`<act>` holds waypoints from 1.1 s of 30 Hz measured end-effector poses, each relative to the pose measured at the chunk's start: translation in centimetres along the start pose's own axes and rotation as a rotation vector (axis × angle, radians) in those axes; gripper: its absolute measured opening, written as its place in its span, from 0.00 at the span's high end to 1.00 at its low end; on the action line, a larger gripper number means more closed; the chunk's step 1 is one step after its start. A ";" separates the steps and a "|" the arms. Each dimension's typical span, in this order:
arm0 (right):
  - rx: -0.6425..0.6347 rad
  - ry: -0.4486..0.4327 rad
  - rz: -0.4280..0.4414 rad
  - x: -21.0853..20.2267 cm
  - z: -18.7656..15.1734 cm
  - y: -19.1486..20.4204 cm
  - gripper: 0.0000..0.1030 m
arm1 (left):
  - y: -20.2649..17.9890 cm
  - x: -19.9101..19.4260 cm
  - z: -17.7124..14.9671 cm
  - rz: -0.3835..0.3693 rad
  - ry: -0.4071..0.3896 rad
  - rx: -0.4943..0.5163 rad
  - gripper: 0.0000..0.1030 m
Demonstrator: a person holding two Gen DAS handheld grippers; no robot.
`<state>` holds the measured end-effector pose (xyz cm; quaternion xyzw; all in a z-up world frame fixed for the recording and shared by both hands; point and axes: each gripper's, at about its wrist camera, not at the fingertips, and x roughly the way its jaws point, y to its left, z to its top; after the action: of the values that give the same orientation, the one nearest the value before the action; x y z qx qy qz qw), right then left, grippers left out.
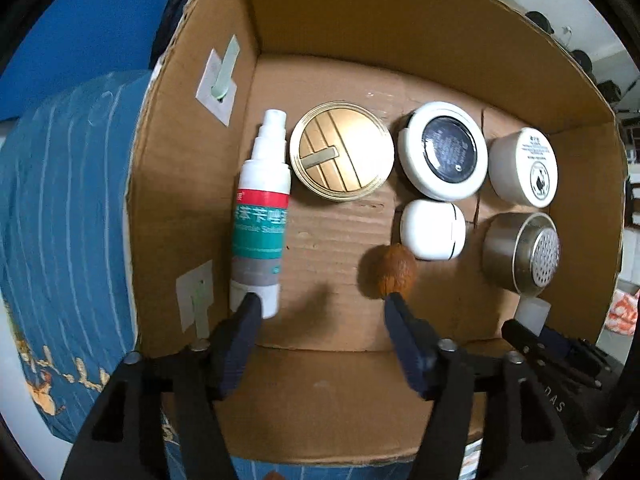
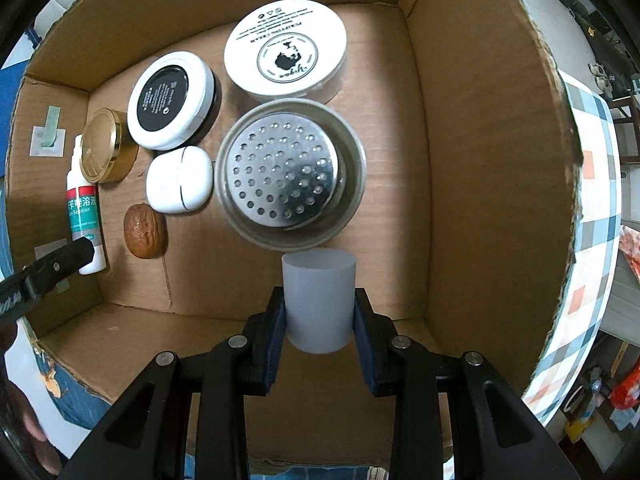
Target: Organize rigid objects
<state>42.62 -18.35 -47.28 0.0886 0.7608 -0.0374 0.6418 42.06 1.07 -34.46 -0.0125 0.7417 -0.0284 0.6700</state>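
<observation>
A cardboard box [image 1: 320,12] [image 2: 480,160] holds a white spray bottle [image 1: 260,216] [image 2: 82,208], a gold round tin [image 1: 342,151] [image 2: 104,146], a white compact with a black face [image 1: 444,150] [image 2: 170,100], a white cream jar [image 1: 524,166] [image 2: 286,46], a white earbud case [image 1: 432,229] [image 2: 180,180], a walnut [image 1: 394,270] [image 2: 144,230] and a metal strainer cup [image 1: 522,254] [image 2: 290,174]. My left gripper [image 1: 320,304] is open and empty between the bottle's base and the walnut. My right gripper [image 2: 319,312] is shut on a translucent white cylinder [image 2: 319,300] [image 1: 532,314] just in front of the strainer.
The box sits on a blue patterned cloth [image 1: 60,220]. A checked tablecloth [image 2: 592,240] lies to the right of the box. Tape patches [image 1: 218,80] stick to the box's left wall.
</observation>
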 end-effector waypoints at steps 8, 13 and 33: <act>-0.004 -0.022 0.010 -0.3 -1.1 0.8 0.48 | -0.7 -2.8 -0.8 0.018 -0.073 0.034 0.12; 0.002 -0.044 0.037 -1.4 -1.1 1.4 0.43 | 0.8 -4.4 -2.5 0.016 -0.105 0.027 0.11; -0.075 -0.238 -0.009 -7.6 -4.2 2.6 0.00 | -1.5 -9.7 -5.7 0.048 -0.263 0.052 0.11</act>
<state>40.23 -15.76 -38.93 0.0560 0.6803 -0.0220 0.7304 37.39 0.24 -24.13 0.0190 0.6465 -0.0295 0.7621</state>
